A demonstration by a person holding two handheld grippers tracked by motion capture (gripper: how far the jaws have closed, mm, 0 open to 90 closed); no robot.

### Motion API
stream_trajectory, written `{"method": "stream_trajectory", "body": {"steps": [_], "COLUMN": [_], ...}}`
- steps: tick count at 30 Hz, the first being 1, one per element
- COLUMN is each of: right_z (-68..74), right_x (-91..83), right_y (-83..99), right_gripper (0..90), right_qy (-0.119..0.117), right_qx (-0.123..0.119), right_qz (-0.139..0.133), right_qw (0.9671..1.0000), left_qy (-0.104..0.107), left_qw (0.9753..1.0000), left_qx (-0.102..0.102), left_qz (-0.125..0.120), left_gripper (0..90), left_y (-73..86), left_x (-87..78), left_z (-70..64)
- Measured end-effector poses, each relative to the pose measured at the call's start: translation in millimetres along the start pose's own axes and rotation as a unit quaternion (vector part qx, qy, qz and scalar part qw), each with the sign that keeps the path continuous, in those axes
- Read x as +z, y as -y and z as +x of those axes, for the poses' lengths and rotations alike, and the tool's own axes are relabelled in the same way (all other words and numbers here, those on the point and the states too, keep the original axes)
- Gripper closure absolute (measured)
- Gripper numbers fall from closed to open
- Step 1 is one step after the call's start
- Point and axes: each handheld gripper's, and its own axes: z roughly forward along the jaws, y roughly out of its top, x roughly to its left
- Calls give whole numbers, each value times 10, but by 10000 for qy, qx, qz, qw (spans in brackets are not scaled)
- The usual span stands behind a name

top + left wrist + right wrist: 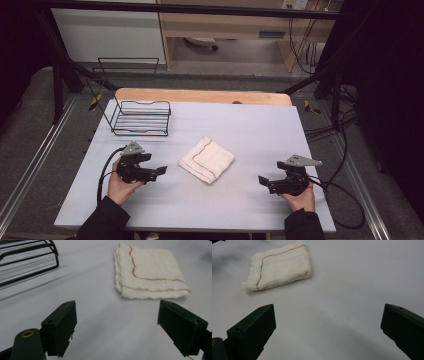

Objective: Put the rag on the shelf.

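Pale bench point(250, 125) spread wide beneath both tools, wooden edge showing at the far side. Black wire rack point(141, 118) standing on the bench beyond the left tool point(161, 171), well apart from it; seen at upper left in the left gripper view point(27, 262). Folded white cloth point(207, 159) lying flat between the two tools, near the left one and farther from the right tool point(262, 180); dark stitched line running across its top. In the left gripper view, cloth point(150, 272) ahead and to the right of the jaws, not touching. In the right gripper view, cloth point(279, 265) ahead and to the left, apart. Left tool held in a hand point(119, 187), jaws spread wide, nothing between. Right tool likewise, in a hand point(300, 200), jaws wide apart and empty.
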Motion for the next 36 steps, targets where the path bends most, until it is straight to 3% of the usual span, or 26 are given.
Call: {"method": "stream_trajectory", "body": {"steps": [7,13,22,26,36], "right_z": [0,2,-1,-1,3], "right_x": [5,11,11,12,17], "right_y": [1,3,2,1,2], "right_gripper": [5,5,5,5,5], "right_qy": [4,3,-12,-15,-23], "right_qx": [-22,-23,-35,-35,-13], "right_qz": [20,16,14,14,20], "right_qw": [10000,10000,10000,10000,10000], "left_qy": [-111,-192,-276,-257,18], "left_qw": [9998,9992,9980,9977,9971], "left_qx": [-80,-273,-396,-348,-391], "left_qz": [123,215,405,531,653], "left_gripper": [277,354,490,552,659], "left_y": [-136,-224,-282,-285,-304], "left_x": [288,529,814,889,919], "left_z": [-92,-128,-159,-158,-138]}}
